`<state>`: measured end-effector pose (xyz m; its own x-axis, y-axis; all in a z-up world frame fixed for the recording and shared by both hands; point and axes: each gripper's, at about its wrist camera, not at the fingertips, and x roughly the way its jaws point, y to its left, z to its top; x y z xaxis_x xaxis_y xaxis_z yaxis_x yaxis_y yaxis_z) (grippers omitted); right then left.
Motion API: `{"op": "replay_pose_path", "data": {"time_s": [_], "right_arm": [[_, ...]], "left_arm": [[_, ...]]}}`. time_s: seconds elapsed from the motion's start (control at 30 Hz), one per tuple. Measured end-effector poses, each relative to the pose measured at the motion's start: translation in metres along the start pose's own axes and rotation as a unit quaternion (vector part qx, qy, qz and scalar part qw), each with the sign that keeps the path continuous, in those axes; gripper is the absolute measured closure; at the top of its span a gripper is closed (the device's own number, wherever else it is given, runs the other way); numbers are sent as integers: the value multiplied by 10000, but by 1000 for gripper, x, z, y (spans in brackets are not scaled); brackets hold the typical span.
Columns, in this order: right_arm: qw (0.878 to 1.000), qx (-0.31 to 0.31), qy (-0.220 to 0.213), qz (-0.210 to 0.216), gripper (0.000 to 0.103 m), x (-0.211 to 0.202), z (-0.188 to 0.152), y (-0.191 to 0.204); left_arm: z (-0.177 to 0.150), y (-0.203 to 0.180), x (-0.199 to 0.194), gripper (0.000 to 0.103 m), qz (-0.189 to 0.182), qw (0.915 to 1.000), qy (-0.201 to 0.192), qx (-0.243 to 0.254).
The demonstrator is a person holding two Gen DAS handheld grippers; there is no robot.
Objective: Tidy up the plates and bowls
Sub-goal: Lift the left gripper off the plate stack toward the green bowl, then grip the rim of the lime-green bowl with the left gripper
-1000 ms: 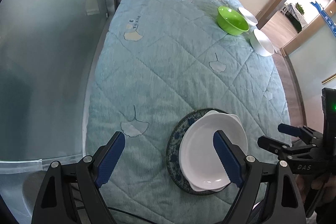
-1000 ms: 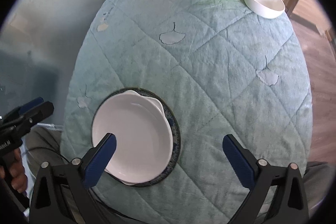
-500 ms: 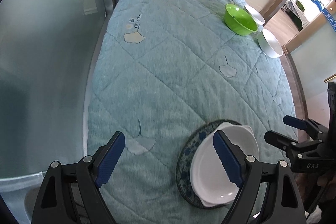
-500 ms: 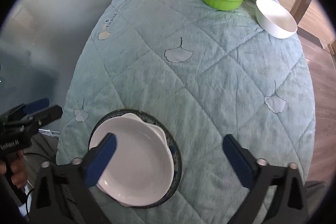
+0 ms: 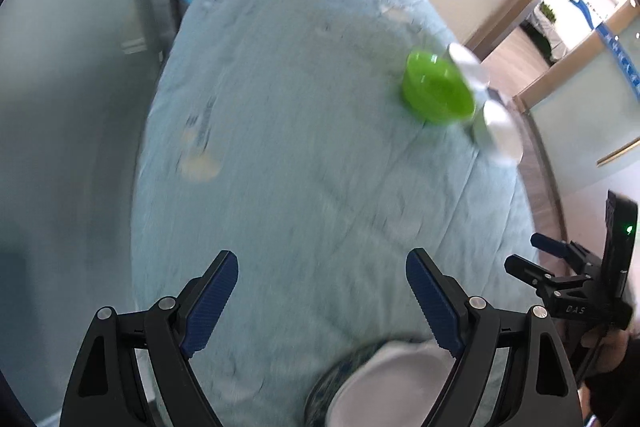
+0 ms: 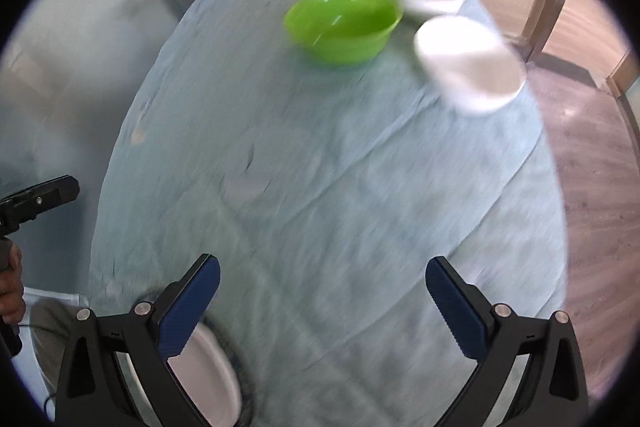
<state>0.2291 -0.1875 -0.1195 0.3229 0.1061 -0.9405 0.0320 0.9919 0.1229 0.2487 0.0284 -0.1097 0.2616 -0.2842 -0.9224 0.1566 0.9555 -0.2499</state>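
Both the left tongs (image 5: 322, 301) and right tongs (image 6: 323, 305) hang spread and empty over the quilted worktop (image 5: 320, 167), stacked plates (image 5: 384, 383) near, green bowl (image 6: 344, 23) and white bowls (image 6: 468, 63) far.

You get even, soft daylight with no hard shadows. Both views smear with motion blur: the cloth (image 5: 320, 167) loses its quilting, the green bowl (image 6: 344, 23) streaks. Only the fingers (image 5: 212, 303) stay sharp. Fisheye bends the edges; the corners go black. Light perhaps comes from the right.
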Motion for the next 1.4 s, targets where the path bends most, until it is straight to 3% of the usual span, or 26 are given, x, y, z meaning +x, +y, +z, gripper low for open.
{"op": "replay_pose_path", "data": {"time_s": [0.27, 0.6, 0.87, 0.97, 1.1, 1.17, 1.23, 1.27, 1.4], "right_arm": [[9985, 55, -530, -95, 1, -20, 51, -43], [9975, 112, -686, 84, 1, -25, 99, -65], [9986, 397, -138, 316, 1, 15, 180, -77], [9980, 449, 167, 421, 1, 45, 204, -75], [9967, 490, 614, 214, 15, 86, 219, -73], [9971, 450, 612, 70, 20, 94, 223, -71], [9967, 437, 682, 63, 35, 100, 227, -69], [9958, 491, 762, 81, 49, 104, 227, -69], [9946, 493, 911, -78, 74, 114, 229, -66]], "left_arm": [[90, -29, 9, 17, 25, 9988, -205, 450], [163, -64, 54, 17, -124, 9973, 1, 728], [219, -88, 124, 17, -416, 9952, 433, 770], [227, -93, 157, 17, -254, 9947, 629, 771], [229, -96, 195, 23, -238, 9934, 884, 698], [231, -99, 210, 30, -283, 9922, 989, 705], [232, -104, 221, 38, -346, 9909, 1066, 743], [232, -105, 225, 41, -359, 9904, 1101, 755], [232, -107, 231, 64, -352, 9905, 1136, 693]]}}
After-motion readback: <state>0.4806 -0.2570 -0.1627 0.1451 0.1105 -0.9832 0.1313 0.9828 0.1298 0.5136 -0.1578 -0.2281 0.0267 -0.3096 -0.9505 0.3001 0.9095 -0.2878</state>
